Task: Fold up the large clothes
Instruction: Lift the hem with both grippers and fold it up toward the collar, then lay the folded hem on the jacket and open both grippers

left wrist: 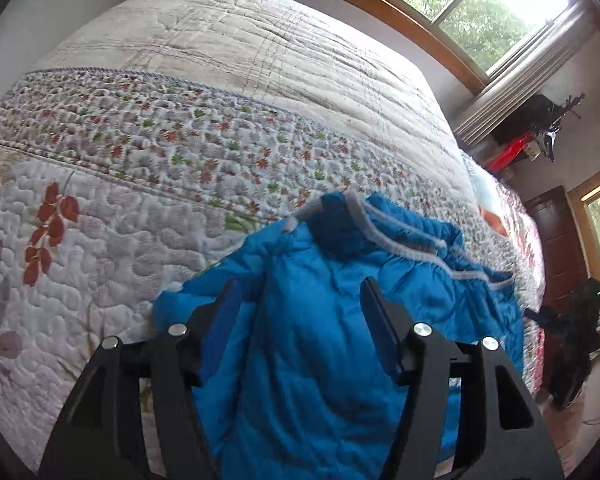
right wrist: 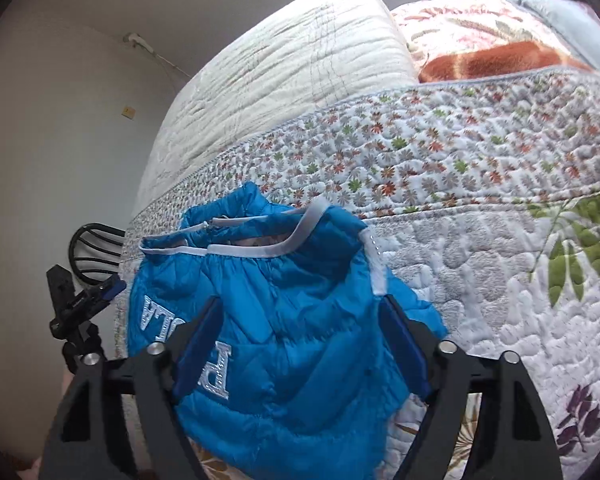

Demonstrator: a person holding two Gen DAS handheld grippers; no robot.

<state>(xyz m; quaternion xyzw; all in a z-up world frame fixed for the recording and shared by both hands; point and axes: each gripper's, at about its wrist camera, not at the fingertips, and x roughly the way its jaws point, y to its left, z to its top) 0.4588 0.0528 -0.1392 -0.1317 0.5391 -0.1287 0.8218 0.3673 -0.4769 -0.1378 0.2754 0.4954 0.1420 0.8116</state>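
A bright blue puffy jacket (left wrist: 308, 360) with white trim lies bunched on the floral quilt (left wrist: 120, 248) near the bed's edge. In the left wrist view my left gripper (left wrist: 300, 284) hovers over it, jaws apart, blue pads clear of the fabric. The right wrist view shows the same jacket (right wrist: 300, 340), with white letters on it and its white-edged collar toward the far side. My right gripper (right wrist: 300, 300) stands wide open above it, and the cloth bulges up between the fingers without being pinched.
The quilt (right wrist: 500, 280) spreads wide to the right. A cream bedspread (left wrist: 260, 60) lies beyond, and an orange-brown blanket (right wrist: 480, 64) at the far end. Wood-framed windows (left wrist: 480, 8) and a dark door (left wrist: 556, 240) stand past the bed. A black chair back (right wrist: 92, 248) is beside the bed.
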